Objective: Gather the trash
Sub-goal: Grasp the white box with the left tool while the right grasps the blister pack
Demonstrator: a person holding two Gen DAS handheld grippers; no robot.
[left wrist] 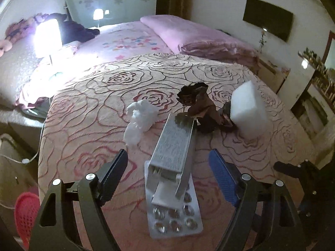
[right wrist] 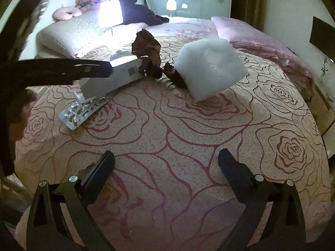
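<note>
Bed (right wrist: 167,125): rose-patterned cover, trash near centre | foam block (right wrist: 211,67) beside brown crumpled paper (right wrist: 149,50) | silver carton (left wrist: 175,144) over blister pack (left wrist: 173,219), between wide left tongs (left wrist: 168,173), untouched | white tissue (left wrist: 140,119) | right tongs (right wrist: 166,167) wide, empty.

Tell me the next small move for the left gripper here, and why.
Probably ease the left gripper forward and down, then close on the silver carton. Its jaws stand open to either side of the carton without touching it, and the blister pack pokes out of the near end, so a low grip might take both. The right gripper is open over bare bedspread.
</note>
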